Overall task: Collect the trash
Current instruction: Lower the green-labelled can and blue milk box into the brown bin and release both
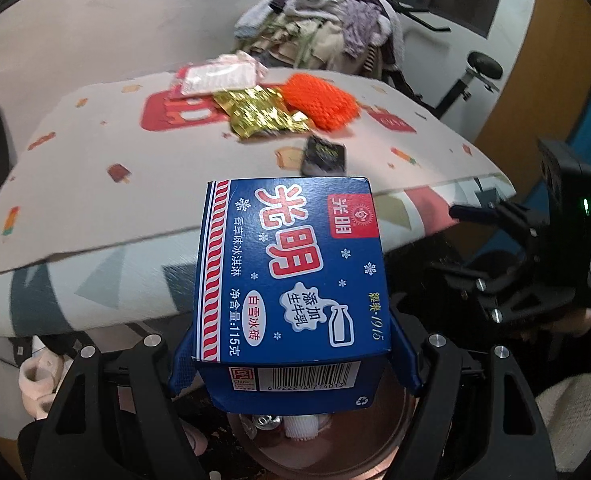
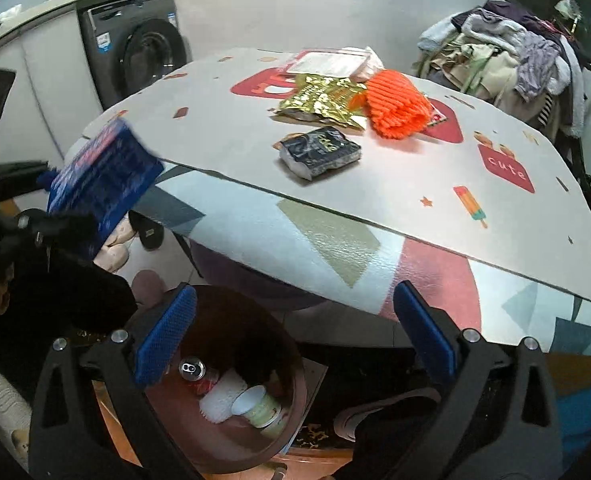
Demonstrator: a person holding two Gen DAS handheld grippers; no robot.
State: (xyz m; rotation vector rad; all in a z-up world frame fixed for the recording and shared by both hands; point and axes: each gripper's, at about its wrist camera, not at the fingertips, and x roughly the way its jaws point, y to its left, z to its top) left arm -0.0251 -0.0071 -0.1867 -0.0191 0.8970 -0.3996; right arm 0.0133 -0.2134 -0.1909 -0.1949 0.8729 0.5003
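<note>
My left gripper (image 1: 293, 364) is shut on a blue ice cream carton (image 1: 291, 272) and holds it off the table's front edge, above a brown trash bin (image 1: 315, 452). The carton also shows in the right wrist view (image 2: 103, 188), blurred. My right gripper (image 2: 295, 340) is open and empty above the bin (image 2: 283, 432), which holds a can (image 2: 192, 369), a paper cup (image 2: 255, 404) and white foam. On the table lie a dark wrapper (image 2: 319, 152), a gold wrapper (image 2: 323, 100), an orange knitted net (image 2: 399, 108) and a clear pink packet (image 2: 327, 62).
The table (image 2: 215, 120) has a printed cover with a hanging edge. A washing machine (image 2: 135, 52) stands at the back left. A pile of clothes (image 2: 507, 52) lies behind the table. Shoes (image 2: 375, 412) lie on the floor beside the bin.
</note>
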